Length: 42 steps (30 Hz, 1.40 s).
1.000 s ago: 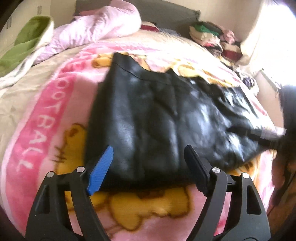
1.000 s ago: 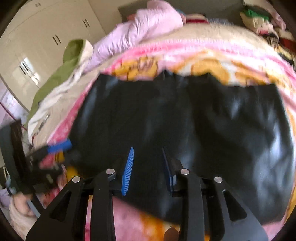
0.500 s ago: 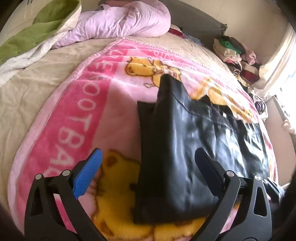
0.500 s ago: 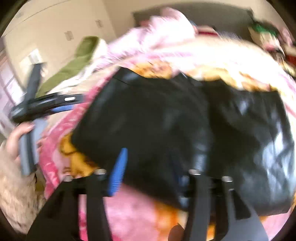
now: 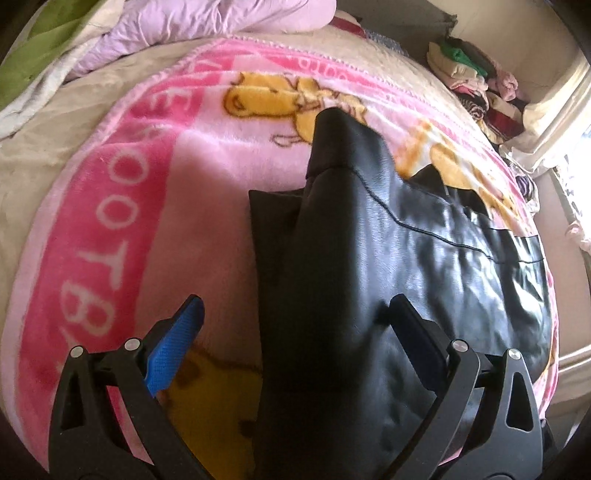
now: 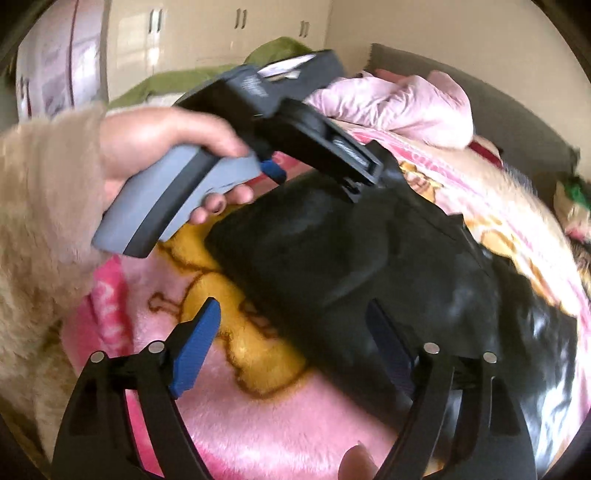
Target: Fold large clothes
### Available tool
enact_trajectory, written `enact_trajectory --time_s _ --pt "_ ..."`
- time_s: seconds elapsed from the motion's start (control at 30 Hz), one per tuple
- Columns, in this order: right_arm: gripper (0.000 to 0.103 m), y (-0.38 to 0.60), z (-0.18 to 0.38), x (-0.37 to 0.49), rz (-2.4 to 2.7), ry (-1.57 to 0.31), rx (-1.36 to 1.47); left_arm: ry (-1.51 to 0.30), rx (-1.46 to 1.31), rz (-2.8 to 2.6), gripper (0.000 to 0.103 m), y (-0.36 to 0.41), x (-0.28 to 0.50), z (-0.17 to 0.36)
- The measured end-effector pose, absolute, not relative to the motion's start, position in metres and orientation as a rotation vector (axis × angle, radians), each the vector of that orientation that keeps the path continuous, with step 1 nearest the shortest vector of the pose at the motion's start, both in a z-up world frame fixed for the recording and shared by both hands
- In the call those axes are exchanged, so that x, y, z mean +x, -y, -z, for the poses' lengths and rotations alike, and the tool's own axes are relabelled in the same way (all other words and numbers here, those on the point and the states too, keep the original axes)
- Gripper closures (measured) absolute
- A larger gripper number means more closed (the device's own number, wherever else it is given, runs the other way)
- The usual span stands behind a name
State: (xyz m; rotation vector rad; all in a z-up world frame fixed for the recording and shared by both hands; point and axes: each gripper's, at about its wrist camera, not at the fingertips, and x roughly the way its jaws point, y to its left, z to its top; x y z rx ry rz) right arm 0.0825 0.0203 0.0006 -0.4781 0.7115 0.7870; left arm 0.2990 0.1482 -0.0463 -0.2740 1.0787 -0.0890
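Observation:
A black leather-like garment point(image 5: 388, 280) lies folded on a pink cartoon blanket point(image 5: 122, 192) on a bed. My left gripper point(image 5: 295, 317) is open and empty, its fingers hovering above the garment's near left edge. In the right wrist view the garment point(image 6: 369, 258) lies across the middle. My right gripper point(image 6: 295, 325) is open and empty above its near edge. The left gripper's body shows there, held in a hand point(image 6: 159, 147) above the garment's far left corner; its fingertips are hidden.
A crumpled pink quilt point(image 5: 207, 33) and a green blanket point(image 5: 33, 48) lie at the head of the bed. A stack of folded clothes point(image 5: 476, 77) sits at the far right. White wardrobes point(image 6: 221, 33) stand behind the bed.
The right gripper has opened wide and swung left, bringing the left hand and gripper into view. The left gripper has shifted left along the garment's edge.

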Motion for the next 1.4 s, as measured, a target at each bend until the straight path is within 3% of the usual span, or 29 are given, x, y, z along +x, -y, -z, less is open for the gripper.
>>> enact_trajectory --time_s 0.47,0.53,0.7,0.8,1.0,1.4 --pt "0.016 -0.074 0.048 0.110 -0.656 -0.651 -0.704 -1.065 -0.317 0.118 0.010 -0.164 0.315 0.048" --pt "0.020 -0.076 0.047 0.110 -0.641 -0.608 -0.715 -1.061 -0.354 0.122 0.010 -0.172 0.315 0.047" --pt "0.062 -0.072 0.031 0.094 -0.649 -0.491 -0.712 -1.073 -0.460 0.168 0.010 -0.183 0.313 0.042" --pt "0.075 -0.060 0.014 0.090 -0.641 -0.454 -0.648 -1.073 -0.530 0.215 0.010 -0.181 0.307 0.035" --pt "0.084 -0.023 -0.024 0.094 -0.575 -0.359 -0.552 -1.047 -0.646 0.321 0.010 -0.154 0.294 0.010" --pt "0.088 0.091 -0.070 0.088 -0.367 -0.229 -0.396 -0.772 -0.778 0.461 0.010 -0.092 0.237 -0.070"
